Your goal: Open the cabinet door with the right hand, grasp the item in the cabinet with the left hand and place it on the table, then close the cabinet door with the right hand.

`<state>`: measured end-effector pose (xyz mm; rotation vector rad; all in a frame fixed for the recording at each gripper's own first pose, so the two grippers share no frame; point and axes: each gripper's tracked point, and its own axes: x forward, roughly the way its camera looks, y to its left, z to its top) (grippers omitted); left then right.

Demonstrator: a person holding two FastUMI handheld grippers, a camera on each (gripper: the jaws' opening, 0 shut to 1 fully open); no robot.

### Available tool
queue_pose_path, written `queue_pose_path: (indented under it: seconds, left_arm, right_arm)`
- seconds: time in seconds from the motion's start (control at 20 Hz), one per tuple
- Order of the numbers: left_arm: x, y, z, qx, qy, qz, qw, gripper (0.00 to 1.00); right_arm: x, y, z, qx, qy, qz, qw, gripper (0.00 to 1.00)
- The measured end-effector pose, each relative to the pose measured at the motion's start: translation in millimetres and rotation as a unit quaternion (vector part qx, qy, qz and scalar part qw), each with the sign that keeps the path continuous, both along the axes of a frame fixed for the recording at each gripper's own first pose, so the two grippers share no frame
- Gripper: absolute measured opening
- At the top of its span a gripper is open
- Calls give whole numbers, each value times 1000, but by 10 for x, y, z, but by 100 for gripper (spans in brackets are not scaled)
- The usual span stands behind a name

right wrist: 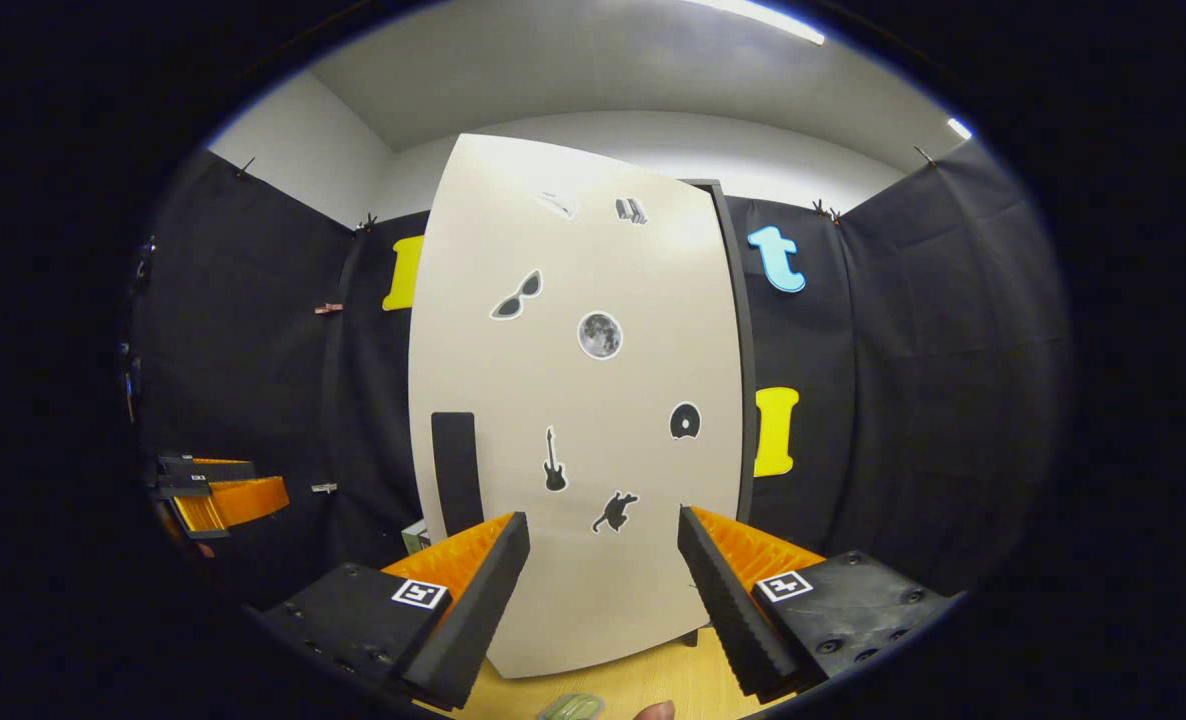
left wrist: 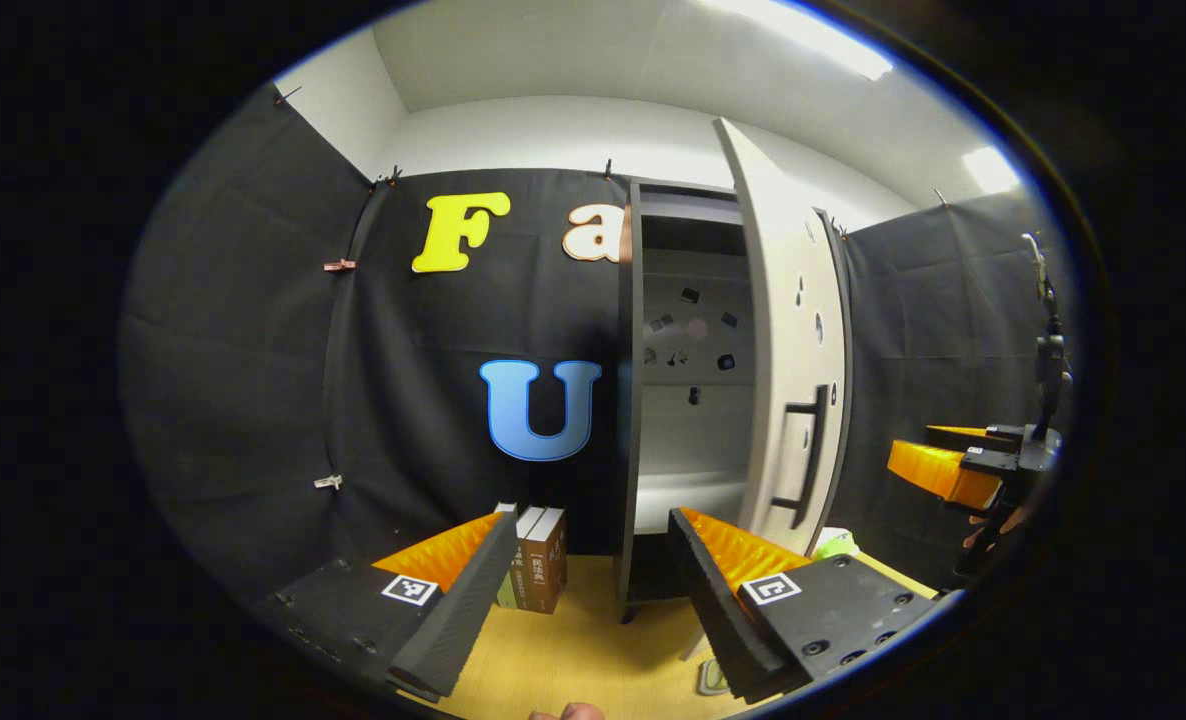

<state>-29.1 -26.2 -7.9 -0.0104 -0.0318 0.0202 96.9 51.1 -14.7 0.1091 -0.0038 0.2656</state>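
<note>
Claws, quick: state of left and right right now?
Left claw: open, holding nothing, facing the open pale cabinet door.
Right claw: open, holding nothing.

The books [left wrist: 536,558] standing on the table left of the cabinet carry printed lettering on their spines, too small and blurred to read. Each finger block of the left gripper [left wrist: 588,590] and the right gripper [right wrist: 603,595] bears a square black-and-white coded marker, no letters. The cabinet door [right wrist: 578,420] shows picture stickers only, without words.
</note>
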Motion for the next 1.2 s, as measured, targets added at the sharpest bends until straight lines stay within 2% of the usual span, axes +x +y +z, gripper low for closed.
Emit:
queue_pose_path:
  seconds: [1.2]
  left_arm:
    - [46,-332,-24,15,3,-23,1000,95]
  right_arm:
    - [-84,-679,-6,-11,-3,-66,998,95]
